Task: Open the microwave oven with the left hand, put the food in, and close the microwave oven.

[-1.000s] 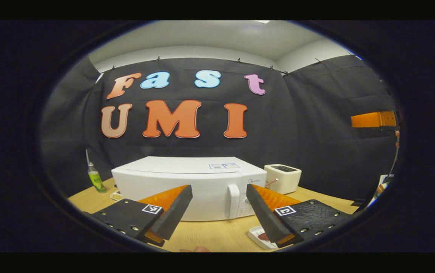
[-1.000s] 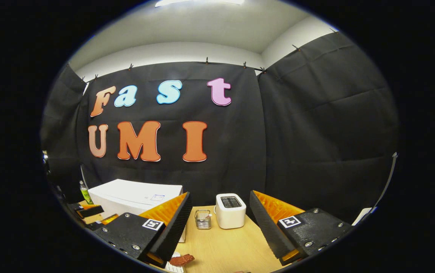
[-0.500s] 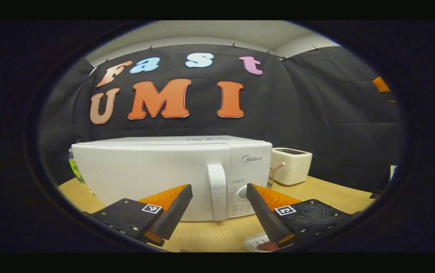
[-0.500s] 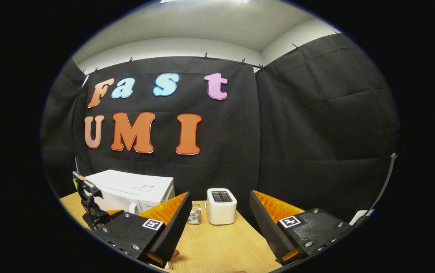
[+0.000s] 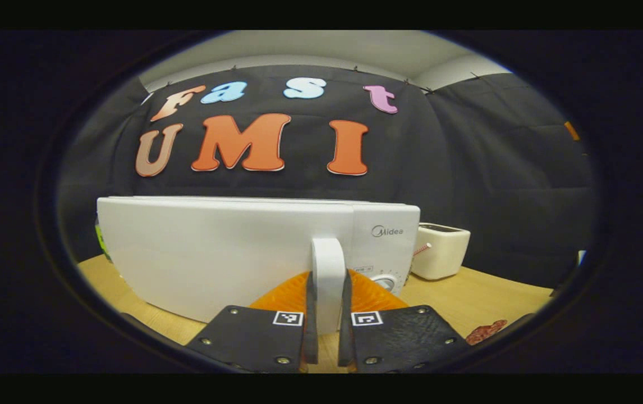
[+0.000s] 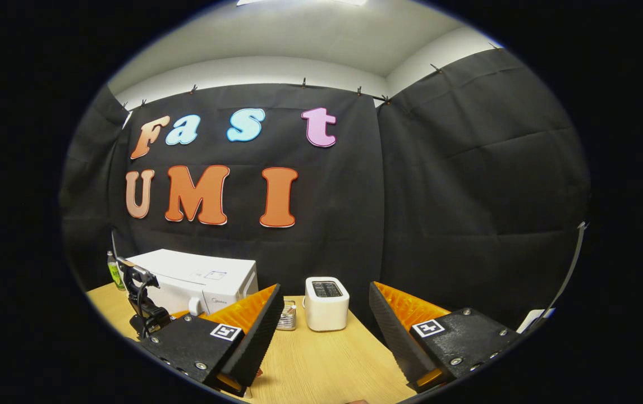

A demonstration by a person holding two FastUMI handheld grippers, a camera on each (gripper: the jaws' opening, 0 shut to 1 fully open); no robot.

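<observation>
Your left gripper clamps both fingers on the microwave oven door handle. Your right gripper stands apart, empty, the toaster beyond its fingers.

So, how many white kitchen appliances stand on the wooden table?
2: the white box-shaped microwave oven on the left, and the small white toaster to its right. More may be hidden.

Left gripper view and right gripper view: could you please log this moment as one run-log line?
phase: opening | left gripper: shut on door handle | microwave: door closed | right gripper: open, holding nothing | food: on table
</observation>
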